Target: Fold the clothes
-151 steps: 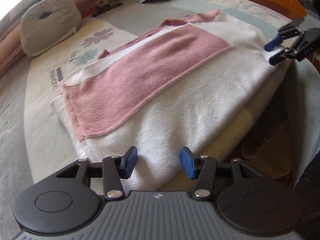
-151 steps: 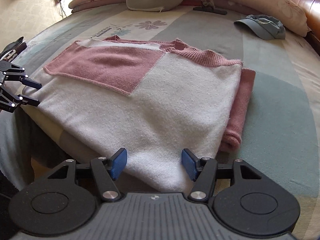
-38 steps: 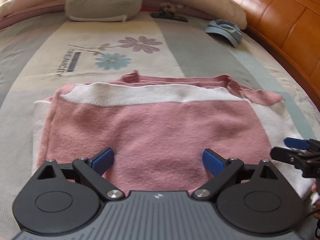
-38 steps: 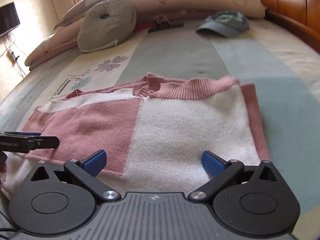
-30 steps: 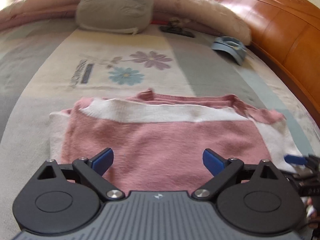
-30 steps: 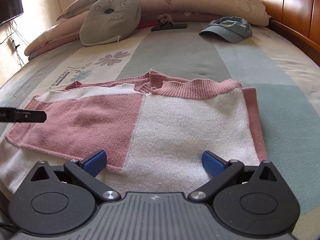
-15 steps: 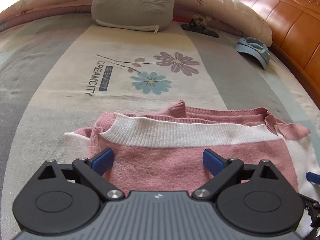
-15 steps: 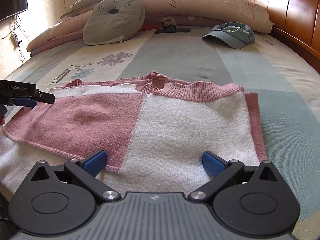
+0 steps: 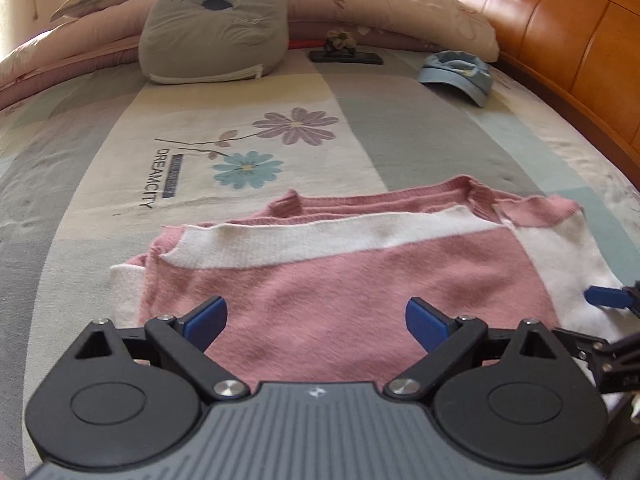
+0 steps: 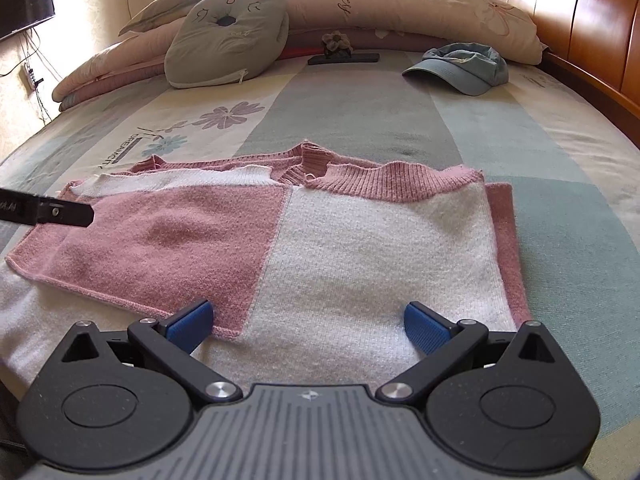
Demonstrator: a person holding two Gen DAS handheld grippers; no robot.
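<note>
Left gripper (image 9: 316,320) fingers spread wide, empty, closer in over pink panel than a second ago. Right gripper (image 10: 307,322) fingers wide, empty, unchanged. Sweater (image 10: 360,248) folded flat on bed (image 10: 360,112), lower centre of frame, unmoved. Blue cap (image 10: 460,66) upper right.

Left gripper (image 9: 316,322) held low and level, blue fingertips (image 9: 206,316) spread wide apart — nothing between them. Right gripper (image 10: 308,322) likewise spread wide, level, pointing forward — just beside the left, its tip showing at the left view's right edge.
</note>
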